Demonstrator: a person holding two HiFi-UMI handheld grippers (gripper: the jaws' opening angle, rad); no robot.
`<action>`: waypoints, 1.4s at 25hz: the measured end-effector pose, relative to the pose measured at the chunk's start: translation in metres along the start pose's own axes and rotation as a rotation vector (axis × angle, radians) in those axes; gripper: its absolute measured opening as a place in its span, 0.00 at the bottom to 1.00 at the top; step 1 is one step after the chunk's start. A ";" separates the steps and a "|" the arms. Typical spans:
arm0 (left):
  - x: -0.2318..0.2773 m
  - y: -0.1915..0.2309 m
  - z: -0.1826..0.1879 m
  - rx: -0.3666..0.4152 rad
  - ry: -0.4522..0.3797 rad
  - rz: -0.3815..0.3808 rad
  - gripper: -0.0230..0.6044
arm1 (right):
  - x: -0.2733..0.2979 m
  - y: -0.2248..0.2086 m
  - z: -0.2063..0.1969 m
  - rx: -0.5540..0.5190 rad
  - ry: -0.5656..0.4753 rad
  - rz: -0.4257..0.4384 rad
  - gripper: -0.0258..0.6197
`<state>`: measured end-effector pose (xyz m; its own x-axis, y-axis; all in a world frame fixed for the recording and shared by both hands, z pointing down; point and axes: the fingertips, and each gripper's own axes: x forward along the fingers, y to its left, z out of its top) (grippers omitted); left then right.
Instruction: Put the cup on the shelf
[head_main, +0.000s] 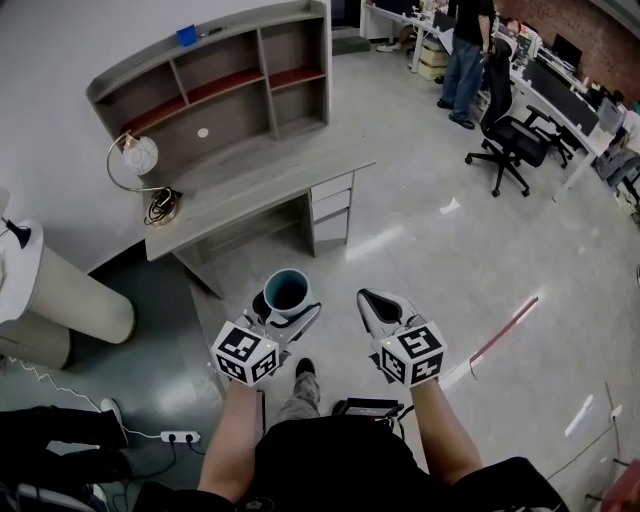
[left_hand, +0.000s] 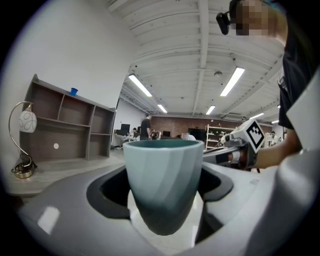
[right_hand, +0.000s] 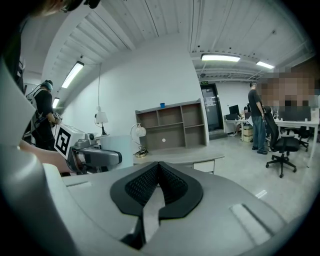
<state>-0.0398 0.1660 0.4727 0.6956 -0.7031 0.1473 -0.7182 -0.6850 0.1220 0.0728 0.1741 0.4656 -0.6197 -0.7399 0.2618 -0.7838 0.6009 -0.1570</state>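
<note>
A: Office floor (head_main: 430, 250). Where is the cup (head_main: 287, 290) relative to the desk (head_main: 250, 190)?
B: Before the desk, clamped in the left gripper (head_main: 289, 308). The right gripper (head_main: 372, 303), also before it, has its jaws together, empty.

A: What stands on the desk (head_main: 270, 185)?
B: One shelf unit (head_main: 215, 75) along its back edge; one lamp (head_main: 133, 158) at its left end, before the shelf unit; one small object (head_main: 186, 35) on the shelf unit's top; drawers (head_main: 331, 205) under its right end.
A: And before its front edge?
B: The cup (head_main: 287, 289), between the jaws of the left gripper (head_main: 287, 312); the right gripper (head_main: 370, 300) just right of it; an office chair (head_main: 512, 140) well off right.
</note>
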 end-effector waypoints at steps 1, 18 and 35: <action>0.004 0.004 0.000 0.003 0.000 -0.005 0.64 | 0.004 -0.002 0.000 -0.002 0.004 -0.001 0.06; 0.056 0.114 0.027 0.005 -0.004 -0.092 0.64 | 0.109 -0.034 0.043 -0.003 0.005 -0.088 0.06; 0.077 0.179 0.031 -0.011 -0.003 -0.154 0.64 | 0.172 -0.040 0.061 0.000 0.019 -0.148 0.06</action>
<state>-0.1143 -0.0172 0.4751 0.7976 -0.5906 0.1230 -0.6032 -0.7827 0.1533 -0.0043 0.0044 0.4592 -0.4968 -0.8143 0.3002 -0.8663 0.4861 -0.1152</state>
